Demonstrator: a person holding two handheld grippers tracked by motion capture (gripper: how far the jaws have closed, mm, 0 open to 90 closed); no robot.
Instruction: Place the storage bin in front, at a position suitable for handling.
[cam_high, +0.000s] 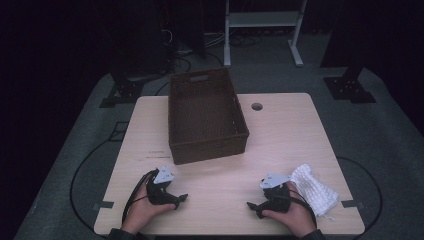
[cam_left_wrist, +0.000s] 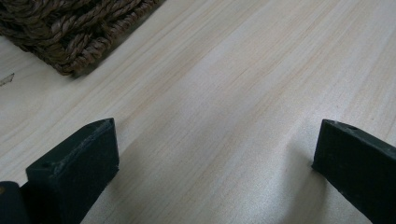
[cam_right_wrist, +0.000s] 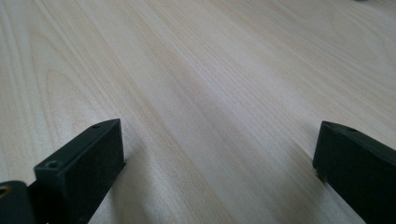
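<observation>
**both grippers wide and empty on the table**

my left gripper (cam_high: 176, 200) rests low on the near left part of the wooden table (cam_high: 280, 145), my hand wrapped around its back, jaws pointing inward toward the middle. in the left gripper view its two black jaws stand wide apart with bare wood between them, and a corner of the woven basket (cam_left_wrist: 70, 32) shows at the upper left, near but not touching.

my right gripper (cam_high: 254, 207) sits at the near right, also pointing inward. in the right gripper view its jaws are spread wide too, with nothing but wood grain between them.

the white knitted cloth (cam_high: 314, 189) lies crumpled just beside my right hand, at the table's near right edge. the dark brown basket (cam_high: 207, 150) stands upright on the table's far left half, well apart from the cloth.
</observation>
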